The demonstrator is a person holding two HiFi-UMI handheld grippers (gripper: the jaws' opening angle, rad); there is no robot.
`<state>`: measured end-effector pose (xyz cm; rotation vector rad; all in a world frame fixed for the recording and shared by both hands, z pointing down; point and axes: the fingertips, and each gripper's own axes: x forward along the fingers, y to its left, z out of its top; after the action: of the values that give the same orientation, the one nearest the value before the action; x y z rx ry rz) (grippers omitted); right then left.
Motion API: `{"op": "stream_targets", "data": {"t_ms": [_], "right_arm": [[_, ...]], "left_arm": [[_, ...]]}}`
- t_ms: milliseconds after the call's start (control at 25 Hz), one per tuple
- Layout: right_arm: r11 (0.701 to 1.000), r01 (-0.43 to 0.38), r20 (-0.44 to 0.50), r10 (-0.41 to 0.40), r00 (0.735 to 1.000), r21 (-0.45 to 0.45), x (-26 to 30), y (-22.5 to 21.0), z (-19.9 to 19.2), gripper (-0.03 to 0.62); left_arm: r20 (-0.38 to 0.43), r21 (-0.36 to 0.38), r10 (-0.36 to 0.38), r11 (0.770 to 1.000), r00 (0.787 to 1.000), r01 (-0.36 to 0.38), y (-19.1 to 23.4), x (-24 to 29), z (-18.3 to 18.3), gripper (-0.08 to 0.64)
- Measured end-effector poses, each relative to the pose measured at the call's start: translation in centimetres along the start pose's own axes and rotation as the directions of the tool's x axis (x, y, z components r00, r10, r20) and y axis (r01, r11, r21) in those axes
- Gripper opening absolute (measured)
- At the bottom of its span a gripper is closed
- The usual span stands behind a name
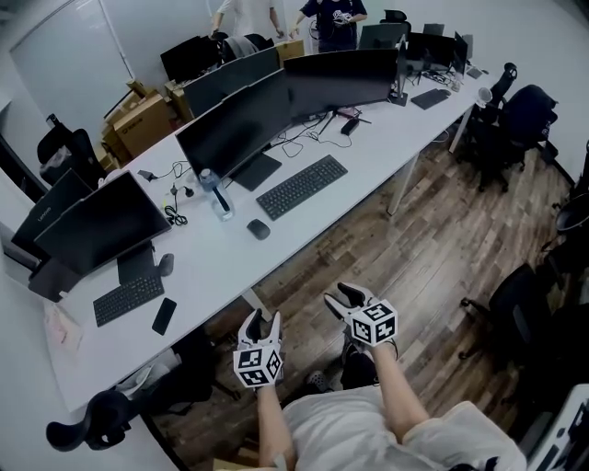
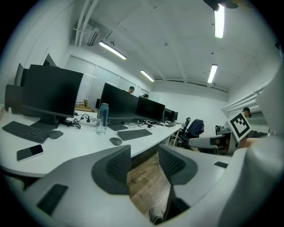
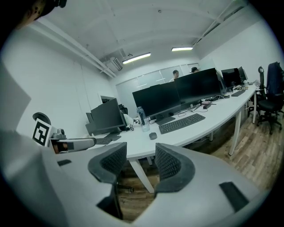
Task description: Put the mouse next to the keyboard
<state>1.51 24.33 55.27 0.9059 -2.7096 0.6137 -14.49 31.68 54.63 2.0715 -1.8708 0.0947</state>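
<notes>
An open-plan office with a wood-plank floor (image 1: 442, 239): a long white desk (image 1: 313, 230) runs diagonally through the head view and carries a row of dark monitors (image 1: 235, 124), their screens blank. At its far end two people (image 1: 331, 18) stand, cut off by the top edge. Cardboard boxes (image 1: 143, 120) are stacked behind the desk, and what they hold cannot be made out. In the foreground, over the floor and short of the desk edge, the left gripper (image 1: 260, 324) and right gripper (image 1: 348, 299) are held out. Both have their jaws parted and nothing between them, with only floorboards showing in each gap. A black keyboard (image 1: 302, 187) lies before the middle monitor. A clear water bottle (image 1: 217, 197) with a blue cap stands to its left, its fill level hard to judge. The dark mouse (image 1: 259, 229) sits on the desk near the keyboard's left end, in front of the bottle and touching neither.
</notes>
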Motion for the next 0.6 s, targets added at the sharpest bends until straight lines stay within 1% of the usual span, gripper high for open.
{"op": "stream_targets", "data": {"t_ms": [280, 600], "right_arm": [[1.0, -0.017, -0.005, 0.017, 1.0, -0.002, 3.1, -2.0, 1.8, 0.209], [0.998, -0.061, 0.018, 0.061, 0.998, 0.009, 8.4, -5.0, 6.5, 0.209]], "left_arm": [[-0.007, -0.013, 0.013, 1.0, 1.0, -0.013, 1.4, 3.4, 1.0, 0.198], [-0.009, 0.0, 0.034, 0.999, 0.999, -0.034, 3.4, 9.0, 4.5, 0.198]]}}
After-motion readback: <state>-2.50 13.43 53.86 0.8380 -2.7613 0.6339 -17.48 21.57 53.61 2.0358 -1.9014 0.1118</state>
